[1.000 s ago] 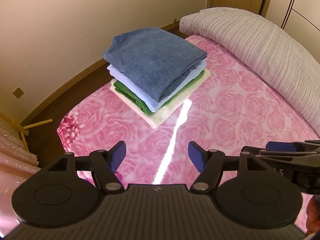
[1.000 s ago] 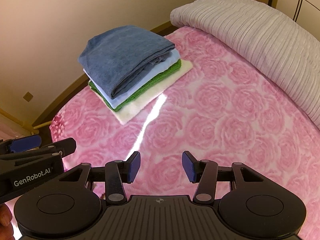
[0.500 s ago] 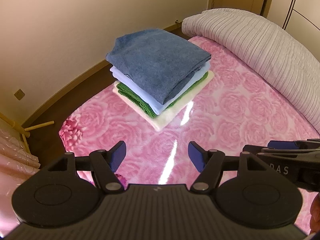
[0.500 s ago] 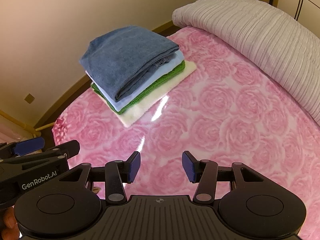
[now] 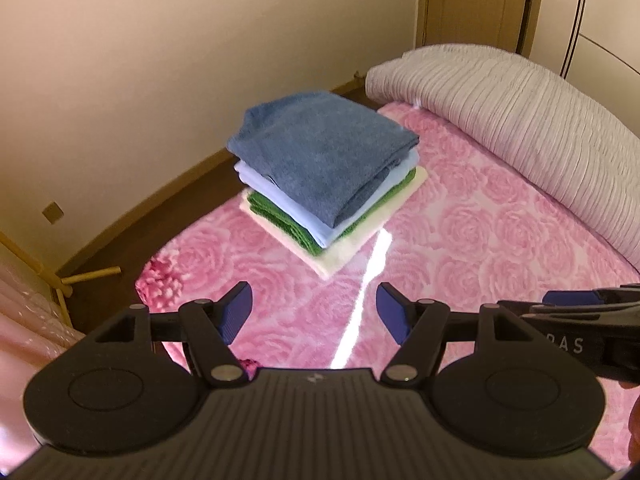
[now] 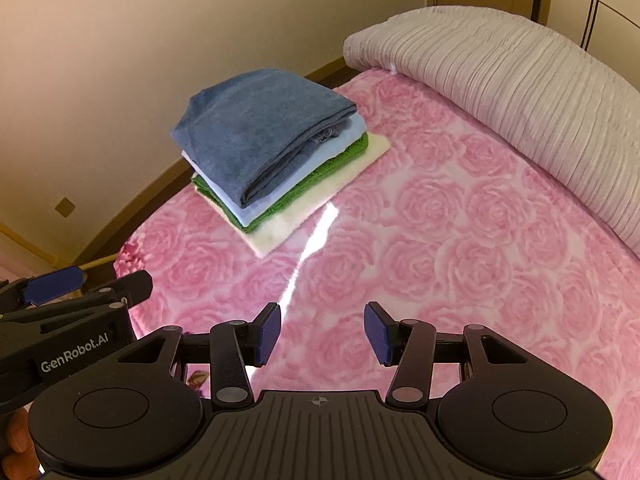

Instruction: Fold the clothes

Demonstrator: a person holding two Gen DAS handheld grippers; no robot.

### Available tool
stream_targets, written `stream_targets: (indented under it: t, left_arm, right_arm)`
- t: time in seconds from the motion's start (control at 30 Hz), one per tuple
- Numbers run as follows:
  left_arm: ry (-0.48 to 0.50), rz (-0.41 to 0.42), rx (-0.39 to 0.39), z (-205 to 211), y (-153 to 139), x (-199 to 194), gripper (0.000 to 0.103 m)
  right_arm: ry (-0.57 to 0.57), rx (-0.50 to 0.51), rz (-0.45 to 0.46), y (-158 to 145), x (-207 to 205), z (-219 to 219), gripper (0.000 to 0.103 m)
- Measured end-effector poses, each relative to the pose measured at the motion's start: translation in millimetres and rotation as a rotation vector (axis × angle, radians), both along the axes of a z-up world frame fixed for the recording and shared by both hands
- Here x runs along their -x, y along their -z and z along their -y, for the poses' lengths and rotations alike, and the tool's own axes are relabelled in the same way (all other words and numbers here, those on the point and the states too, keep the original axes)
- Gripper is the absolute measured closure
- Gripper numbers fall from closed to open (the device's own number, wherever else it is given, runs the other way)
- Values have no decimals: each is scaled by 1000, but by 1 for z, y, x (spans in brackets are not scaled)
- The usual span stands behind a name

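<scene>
- Neatly, the stack of folded clothes (image 5: 328, 172) sits near the bed's (image 5: 460, 264) far left corner.
- Left gripper (image 5: 316, 312): jaws spread, holding nothing.
- Right gripper (image 6: 322, 334): jaws spread, holding nothing.

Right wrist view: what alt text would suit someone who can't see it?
A stack of folded clothes, dark blue on top, sits on a pink rose-patterned bed. The right hand-held gripper hovers open and empty in front.
</scene>
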State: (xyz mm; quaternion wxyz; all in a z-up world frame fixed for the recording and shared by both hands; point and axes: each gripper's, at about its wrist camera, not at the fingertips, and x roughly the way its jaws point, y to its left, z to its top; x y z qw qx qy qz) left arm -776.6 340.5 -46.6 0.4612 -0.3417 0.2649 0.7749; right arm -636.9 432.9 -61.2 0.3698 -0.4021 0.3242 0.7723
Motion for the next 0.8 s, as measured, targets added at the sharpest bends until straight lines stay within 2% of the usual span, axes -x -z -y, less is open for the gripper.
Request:
stream_targets:
  t: [0.07,0.17,0.5,0.8]
  left_arm:
    - [-8,-22,-21,10,-5,-4,38]
    - [-22,-14,-43,24,-13,-7,38]
    - [-50,-12,-69,66,-28,-15,38]
    - [-45,-34,-96,82,-35,-24,38]
  right_arm:
    - [-4,-7,-7,-4,-3,8,53]
    - [-11,-16,-17,-9,-7,20,53]
    - [-41,-45,-48,-24,-16,59,53]
    - [-41,-64,-59,-32,-25,76,53]
